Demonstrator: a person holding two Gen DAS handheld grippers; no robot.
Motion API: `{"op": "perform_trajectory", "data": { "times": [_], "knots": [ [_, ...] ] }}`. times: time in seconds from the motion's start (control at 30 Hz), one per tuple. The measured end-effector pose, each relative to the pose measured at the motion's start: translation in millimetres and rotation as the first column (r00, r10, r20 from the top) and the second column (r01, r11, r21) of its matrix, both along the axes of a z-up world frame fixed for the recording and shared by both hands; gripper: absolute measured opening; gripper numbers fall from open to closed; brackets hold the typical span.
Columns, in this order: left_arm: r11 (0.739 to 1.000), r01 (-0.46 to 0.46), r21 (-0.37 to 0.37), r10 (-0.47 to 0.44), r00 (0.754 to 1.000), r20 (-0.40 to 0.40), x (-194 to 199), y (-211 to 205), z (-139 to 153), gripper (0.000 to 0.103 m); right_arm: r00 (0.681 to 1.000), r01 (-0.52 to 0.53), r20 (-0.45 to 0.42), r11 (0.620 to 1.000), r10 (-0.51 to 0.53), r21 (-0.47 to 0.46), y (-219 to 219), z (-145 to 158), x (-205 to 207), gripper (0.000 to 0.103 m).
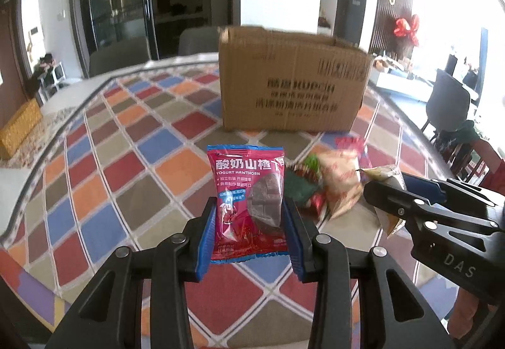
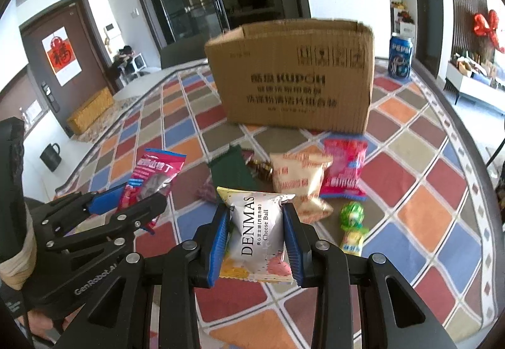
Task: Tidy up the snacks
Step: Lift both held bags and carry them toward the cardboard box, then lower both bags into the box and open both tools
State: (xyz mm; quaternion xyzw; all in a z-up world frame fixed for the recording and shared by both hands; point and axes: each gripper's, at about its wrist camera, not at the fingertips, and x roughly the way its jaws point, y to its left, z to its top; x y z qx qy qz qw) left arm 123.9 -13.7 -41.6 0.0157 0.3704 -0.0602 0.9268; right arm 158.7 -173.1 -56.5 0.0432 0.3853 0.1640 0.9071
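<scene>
My left gripper is shut on a red yogurt hawthorn packet and holds it above the table. My right gripper is shut on a silver Denmas cheese ball packet. Each gripper also shows in the other view: the right one beside the pile, the left one at the left. An open cardboard box stands behind a pile of snacks: a beige packet, a pink packet, a dark green packet and a green candy.
The table has a colourful diamond-patterned cloth. A blue Pepsi can stands right of the box. Chairs stand around the table. A yellow-green sweet lies near the green candy.
</scene>
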Motion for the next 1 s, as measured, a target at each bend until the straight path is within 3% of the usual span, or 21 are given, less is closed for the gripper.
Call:
{"op": "perform_trajectory", "data": {
  "times": [0.33, 0.7, 1.0],
  "knots": [
    [0.998, 0.036, -0.044, -0.032, 0.996, 0.087, 22.7, -1.4, 37.3, 0.039, 0.993, 0.043, 0.108, 0.999, -0.043, 0.007, -12.8, 35.8, 17.8, 0.035],
    [0.997, 0.077, 0.001, -0.076, 0.977, 0.198, 64.2, -11.9, 85.1, 0.039, 0.986, 0.044, 0.158, 0.999, -0.048, 0.027, -17.8, 68.1, 63.5, 0.035],
    [0.996, 0.092, 0.013, -0.093, 0.97, 0.223, 105.7, -17.9, 112.5, 0.039, 0.984, 0.048, 0.17, 0.999, -0.052, 0.025, -25.2, 102.2, 108.8, 0.035]
  ]
}}
